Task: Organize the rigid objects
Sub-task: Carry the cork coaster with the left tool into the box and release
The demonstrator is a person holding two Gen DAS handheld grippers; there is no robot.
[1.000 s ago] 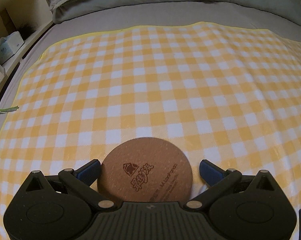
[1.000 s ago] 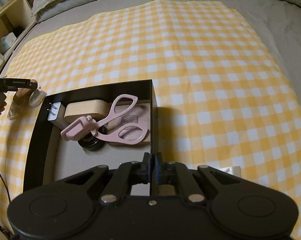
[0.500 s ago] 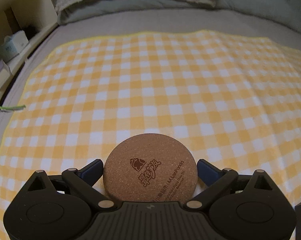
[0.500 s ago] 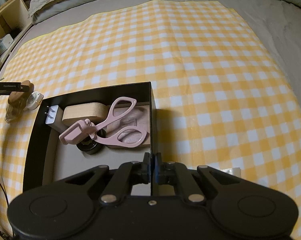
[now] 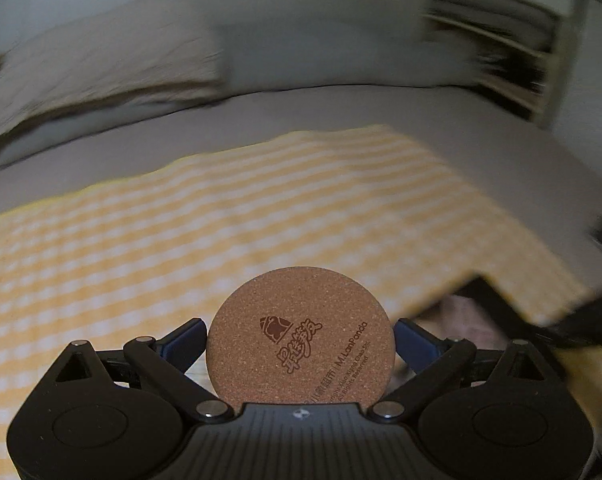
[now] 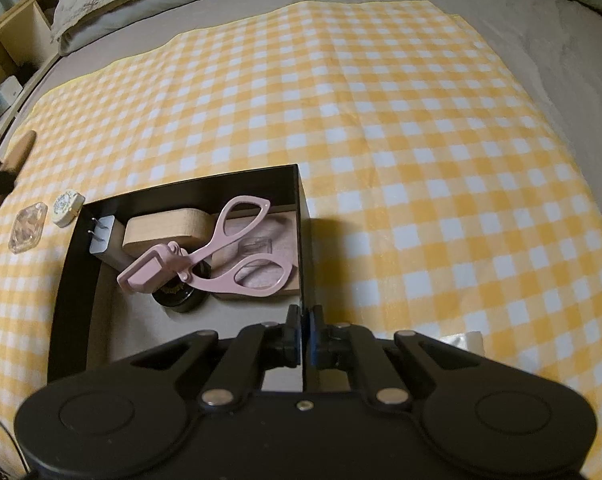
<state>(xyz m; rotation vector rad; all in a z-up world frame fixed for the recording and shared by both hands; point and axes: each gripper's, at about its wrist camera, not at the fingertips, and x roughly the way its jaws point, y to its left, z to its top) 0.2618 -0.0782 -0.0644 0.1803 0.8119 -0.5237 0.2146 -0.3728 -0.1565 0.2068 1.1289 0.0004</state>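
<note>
Cork fills the near middle of the left wrist view: a round cork coaster with a dark printed logo stands on edge between the blue pads of the left gripper, which press on its two sides and hold it in the air above the yellow checked cloth. Everything behind it there is blurred. At the right edge of that view a dark corner of the box shows, and beyond the cloth lie grey bedding and a pale pillow.

From the right wrist view, the right gripper has its jaws pinched tight on the near end of the black box's right wall. The box sits on the cloth toward its near left corner. Inside it, nearest the gripper, a small black round tin lies under a pink scissor-like tool, whose handles rest on a flat wooden piece along the right wall. Farther back a wooden block lies by the far wall, with a white plug in the far left corner.

Just outside the box's far left corner, on the cloth, are a small cream lidded case and a clear faceted dish beside it. At the left edge of the cloth the coaster appears again, edge-on and raised. A small clear wrapper lies near the right gripper. Shelves stand beyond the bed's left side.
</note>
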